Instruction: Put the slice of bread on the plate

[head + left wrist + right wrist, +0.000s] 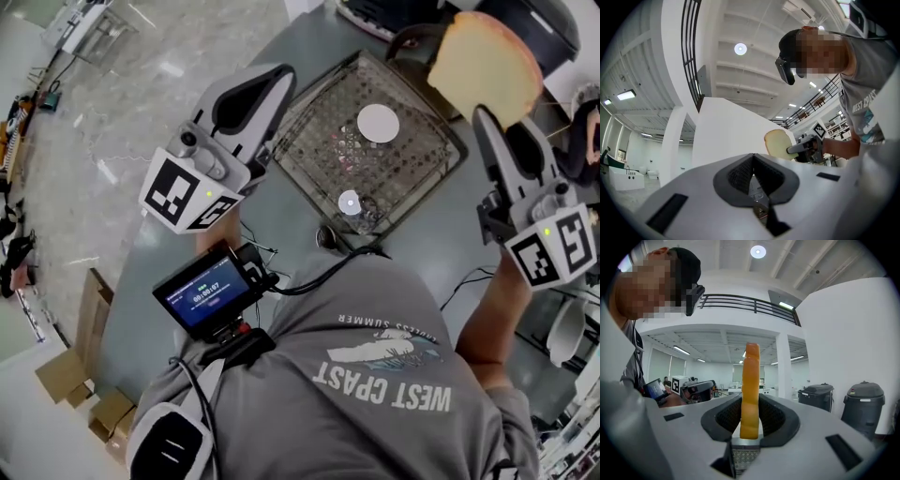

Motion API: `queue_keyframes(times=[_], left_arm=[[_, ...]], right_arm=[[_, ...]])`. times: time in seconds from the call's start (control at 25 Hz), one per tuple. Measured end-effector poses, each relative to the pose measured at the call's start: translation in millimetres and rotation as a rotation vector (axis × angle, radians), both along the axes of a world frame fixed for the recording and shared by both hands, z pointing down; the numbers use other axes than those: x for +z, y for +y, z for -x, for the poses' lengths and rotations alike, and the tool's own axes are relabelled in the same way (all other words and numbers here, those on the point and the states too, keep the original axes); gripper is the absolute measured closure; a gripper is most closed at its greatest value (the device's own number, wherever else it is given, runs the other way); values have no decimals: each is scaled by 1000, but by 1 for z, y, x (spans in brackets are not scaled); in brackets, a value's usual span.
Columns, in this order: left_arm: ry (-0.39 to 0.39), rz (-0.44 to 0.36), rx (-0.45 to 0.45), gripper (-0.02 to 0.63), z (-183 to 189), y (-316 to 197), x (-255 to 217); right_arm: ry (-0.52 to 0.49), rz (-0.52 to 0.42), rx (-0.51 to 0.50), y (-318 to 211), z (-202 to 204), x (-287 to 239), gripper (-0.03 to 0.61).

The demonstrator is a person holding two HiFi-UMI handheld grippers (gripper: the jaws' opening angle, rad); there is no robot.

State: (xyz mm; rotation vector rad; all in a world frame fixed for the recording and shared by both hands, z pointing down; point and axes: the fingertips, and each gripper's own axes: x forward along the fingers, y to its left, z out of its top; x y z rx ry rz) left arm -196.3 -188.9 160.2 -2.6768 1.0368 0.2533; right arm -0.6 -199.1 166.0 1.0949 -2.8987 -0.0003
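One slice of bread [483, 61], one wire tray [319, 150] | your right tongs [486, 111] clamp the slice upright above the tabletop [427, 234] | pale yellow face, tan crust, domed top | your left tongs [279, 77] closed, empty

Slice of bread [483, 66]: matt, porous pale crumb — darker, smoother crust.
Left gripper [270, 80] and right gripper [487, 117]: smooth light-grey plastic shells, faint sheen.
Pads [726, 416]: dark, ribbed, matt, rubbery-looking.
Tray [314, 178]: fine wire mesh, metal, shiny.
Plate [378, 123]: white, smooth.
Table [178, 272]: grey, smooth, matt.
Floor [122, 94], far left: polished, marbled — glossy with light streaks.
T-shirt [375, 422], near: grey cloth, printed.
Boxes [70, 375]: brown cardboard, matt.
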Motion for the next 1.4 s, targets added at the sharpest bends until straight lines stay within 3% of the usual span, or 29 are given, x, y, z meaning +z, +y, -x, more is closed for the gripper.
queue_keyframes(times=[0.16,0.48,0.92,1.4], left_arm=[[28,19,51,606,19,-34,20],[54,39,100,606,7,-33,24],[32,61,87,606,-4,-42,22],[9,174,77,606,-12,-74,62]], right_arm=[[12,30,49,-22,17,20,494],[30,52,96,-14,6,22,494],[17,90,91,-46,-6,40,494],[0,198,80,-121,-6,116,494]])
